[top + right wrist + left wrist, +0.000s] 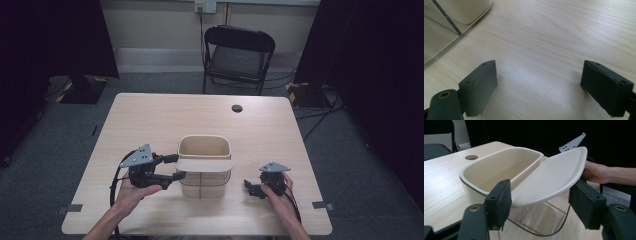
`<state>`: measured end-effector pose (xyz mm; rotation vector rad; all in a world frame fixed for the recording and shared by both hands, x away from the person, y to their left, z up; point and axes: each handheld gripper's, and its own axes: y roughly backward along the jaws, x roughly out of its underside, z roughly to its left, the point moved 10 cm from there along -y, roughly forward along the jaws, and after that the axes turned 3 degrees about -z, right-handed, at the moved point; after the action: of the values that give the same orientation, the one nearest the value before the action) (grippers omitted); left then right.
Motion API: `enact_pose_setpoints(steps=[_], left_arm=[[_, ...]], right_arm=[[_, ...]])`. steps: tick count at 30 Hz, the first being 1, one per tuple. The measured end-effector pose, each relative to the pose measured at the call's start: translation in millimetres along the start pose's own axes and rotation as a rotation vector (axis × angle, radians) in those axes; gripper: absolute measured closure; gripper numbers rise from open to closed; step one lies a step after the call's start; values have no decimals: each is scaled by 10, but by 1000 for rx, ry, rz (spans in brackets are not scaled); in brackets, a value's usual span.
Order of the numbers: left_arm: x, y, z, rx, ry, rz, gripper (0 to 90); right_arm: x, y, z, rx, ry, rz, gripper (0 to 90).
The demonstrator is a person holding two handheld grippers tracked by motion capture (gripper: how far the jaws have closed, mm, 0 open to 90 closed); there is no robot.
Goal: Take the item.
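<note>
A beige tub (204, 146) sits in a clear plastic housing (205, 184) at the middle of the table. Its beige lid (204, 165) lies tilted across the near rim. My left gripper (174, 167) is open at the housing's left side. In the left gripper view the lid (554, 177) slopes between the open jaws of the left gripper (542, 203), leaving the tub (499, 167) uncovered. My right gripper (252, 189) rests low on the table to the right of the housing. In its own view the right gripper (539, 85) is open over bare wood, with the tub's corner (466, 10) at top left.
A black folding chair (239, 55) stands beyond the far edge of the table (150, 115). A round cable hole (237, 108) sits in the tabletop behind the tub. Dark curtains hang on both sides, and a stand base (82, 90) is on the floor at left.
</note>
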<state>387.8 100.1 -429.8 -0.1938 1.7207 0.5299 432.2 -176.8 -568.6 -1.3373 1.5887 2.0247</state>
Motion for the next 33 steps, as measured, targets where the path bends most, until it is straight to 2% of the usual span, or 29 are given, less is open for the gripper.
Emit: enact_pose_setpoints(steps=[33], left_arm=[[-37, -67, 19, 21, 7, 36, 426]], right_arm=[[-4, -4, -2, -1, 3, -3, 127]])
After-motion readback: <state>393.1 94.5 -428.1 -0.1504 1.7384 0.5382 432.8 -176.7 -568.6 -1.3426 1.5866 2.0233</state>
